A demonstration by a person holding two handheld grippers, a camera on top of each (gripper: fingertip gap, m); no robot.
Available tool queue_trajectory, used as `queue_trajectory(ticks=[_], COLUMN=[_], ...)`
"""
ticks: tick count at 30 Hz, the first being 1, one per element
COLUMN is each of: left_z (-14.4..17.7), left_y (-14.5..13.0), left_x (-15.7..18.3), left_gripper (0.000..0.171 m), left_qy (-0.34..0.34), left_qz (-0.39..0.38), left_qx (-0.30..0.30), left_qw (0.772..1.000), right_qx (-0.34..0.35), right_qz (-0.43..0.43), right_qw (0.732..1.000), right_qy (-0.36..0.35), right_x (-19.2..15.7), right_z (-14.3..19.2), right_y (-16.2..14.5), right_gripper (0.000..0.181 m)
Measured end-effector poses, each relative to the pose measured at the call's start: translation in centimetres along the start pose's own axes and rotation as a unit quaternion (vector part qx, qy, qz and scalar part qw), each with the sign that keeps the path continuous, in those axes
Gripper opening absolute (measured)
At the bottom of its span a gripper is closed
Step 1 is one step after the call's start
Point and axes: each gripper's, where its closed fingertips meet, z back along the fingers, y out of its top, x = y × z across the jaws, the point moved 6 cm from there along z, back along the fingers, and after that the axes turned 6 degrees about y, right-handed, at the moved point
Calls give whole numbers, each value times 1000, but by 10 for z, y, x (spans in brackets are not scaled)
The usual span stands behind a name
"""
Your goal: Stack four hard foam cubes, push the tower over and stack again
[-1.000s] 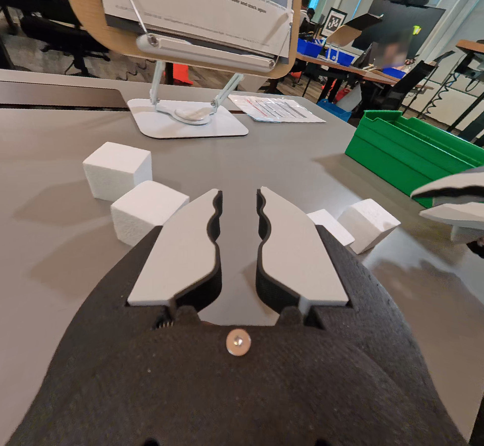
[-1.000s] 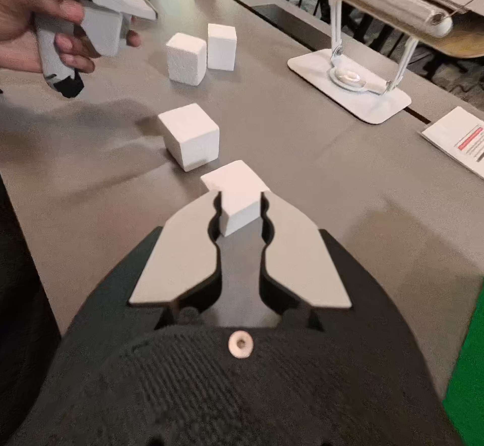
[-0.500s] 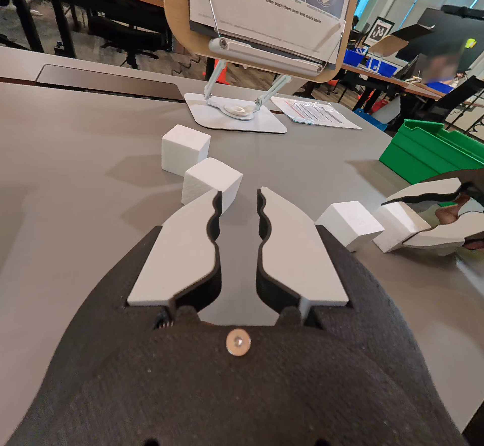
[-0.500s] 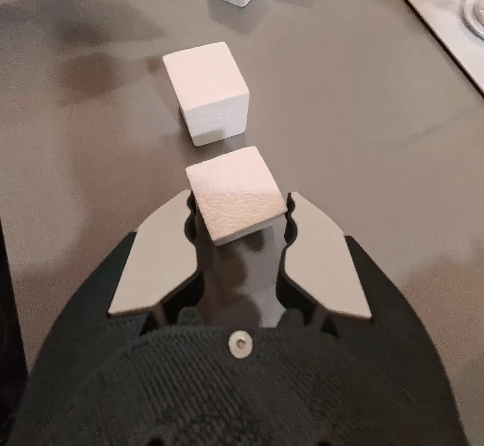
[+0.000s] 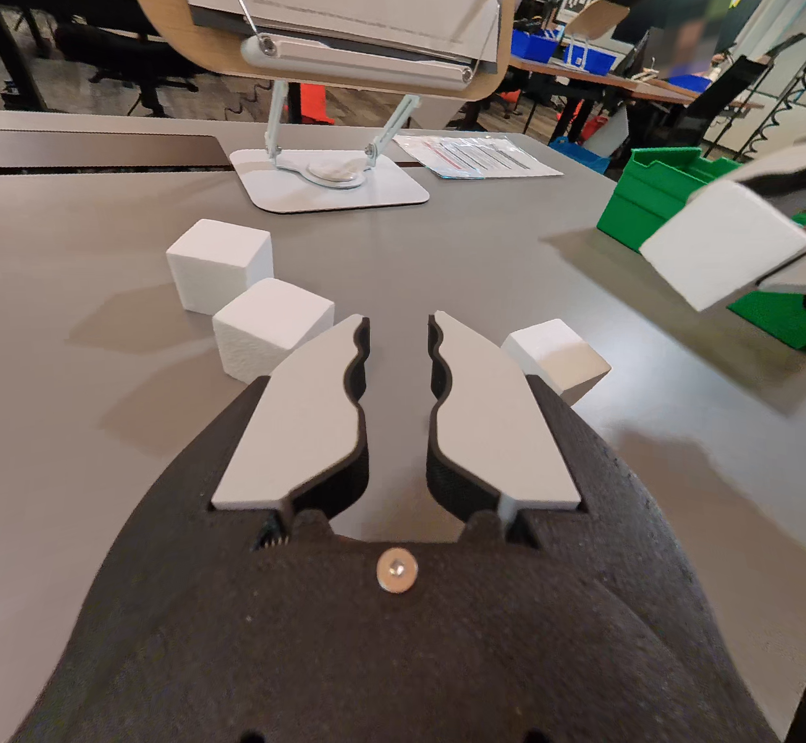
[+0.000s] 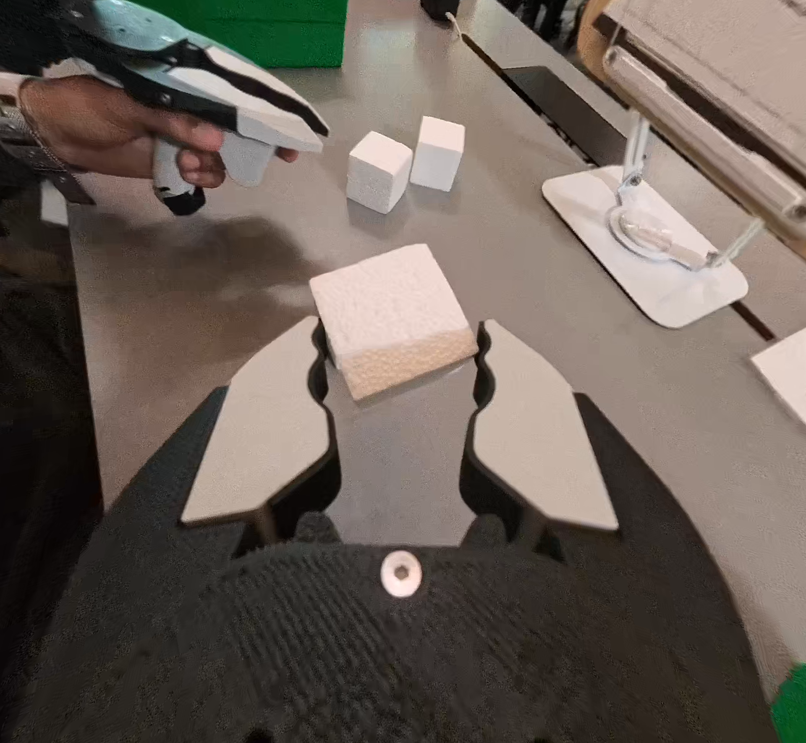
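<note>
A: What has the right gripper (image 6: 399,329) got?

B: A white foam cube (image 6: 390,314), pinched between its two fingertips and carried clear of the grey table (image 6: 501,250). In the left wrist view that cube (image 5: 719,250) hangs at three o'clock, in front of the green bin (image 5: 645,198).

A: And the left gripper (image 5: 397,329)?

B: Its jaws stand apart with only bare table between them. It hovers over the table, held in a person's hand (image 6: 113,128), at ten o'clock in the right wrist view.

A: What lies nearest it?

B: A second cube (image 5: 270,325) at eleven o'clock just off its left finger, with a third cube (image 5: 218,264) right behind that one; they look to be touching, though the angle leaves me unsure. A fourth cube (image 5: 556,355) sits at one o'clock beside the right finger.

A: Farther off?

B: At twelve o'clock a white-footed stand (image 5: 331,181) bearing a wooden board with printed sheets, and a plastic-sleeved paper (image 5: 475,154) at one o'clock.
</note>
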Motion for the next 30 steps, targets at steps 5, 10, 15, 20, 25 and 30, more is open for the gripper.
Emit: queue_trajectory(ticks=[5,10,15,20,25,30], left_z=[-5,-9,-12,-6,-2,-1], left_y=[1,-2,-7,-11,-15,-17], left_x=[5,4,7,5,4,1], left_gripper=[26,27,29,29,29,29], left_qy=[-15,-27,-47,-35,-33,-30], left_qz=[-1,29,65,35,33,36], left_qx=[-2,-14,-40,-51,-62,-68], left_qw=[1000,999,996,997,997,997], right_qx=[-13,-29,-44,-29,-59,-85], right_qz=[57,11,-24,-33,-26,-16], right_qw=[997,998,998,997,997,995], right_qy=[45,52,45,64,51,48], right_x=[-1,0,-1,-3,-3,-3], right_z=[-36,-54,-53,-56,-61,-68], right_y=[49,28,7,12,12,5], right_gripper=[67,67,66,66,67,67])
